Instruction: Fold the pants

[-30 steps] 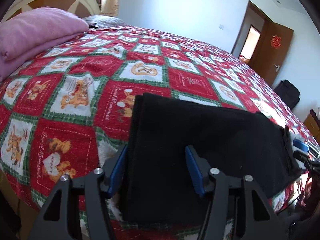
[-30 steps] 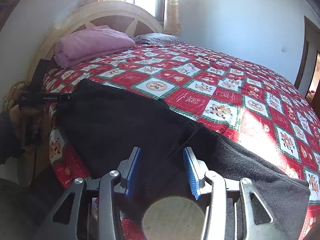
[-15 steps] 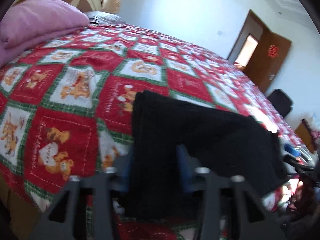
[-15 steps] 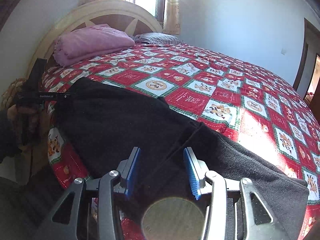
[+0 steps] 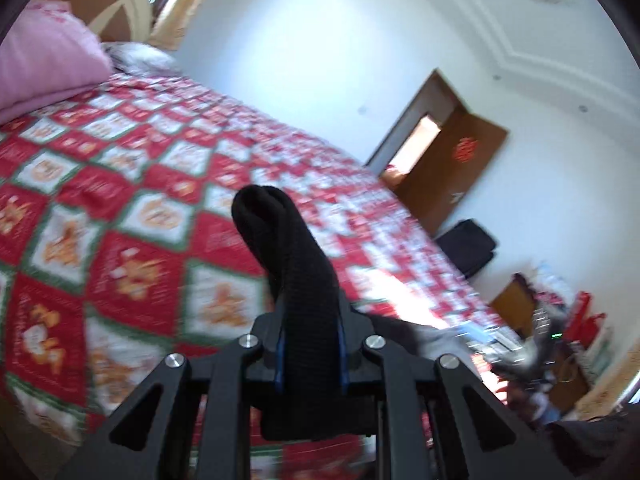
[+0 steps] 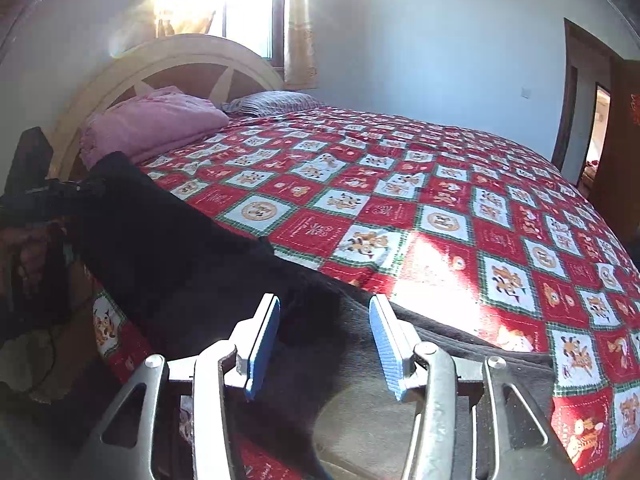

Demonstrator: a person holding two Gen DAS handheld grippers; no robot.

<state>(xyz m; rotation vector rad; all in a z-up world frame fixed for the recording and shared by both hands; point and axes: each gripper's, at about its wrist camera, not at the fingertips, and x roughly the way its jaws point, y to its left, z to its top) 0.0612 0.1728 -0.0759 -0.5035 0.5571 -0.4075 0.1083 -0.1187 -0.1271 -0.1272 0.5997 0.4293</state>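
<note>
Pants (image 5: 294, 276), one pair, pinched by left gripper (image 5: 310, 354).

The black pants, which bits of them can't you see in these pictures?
- Left wrist view: the part of the black pants between the left gripper pads is covered by the gripper; the rest is blurred.
- Right wrist view: the pants' near edge lies behind the open right gripper and a blurry spot on the lens.
- Right wrist view: the far end beside the pink blanket is too dark to tell.
</note>
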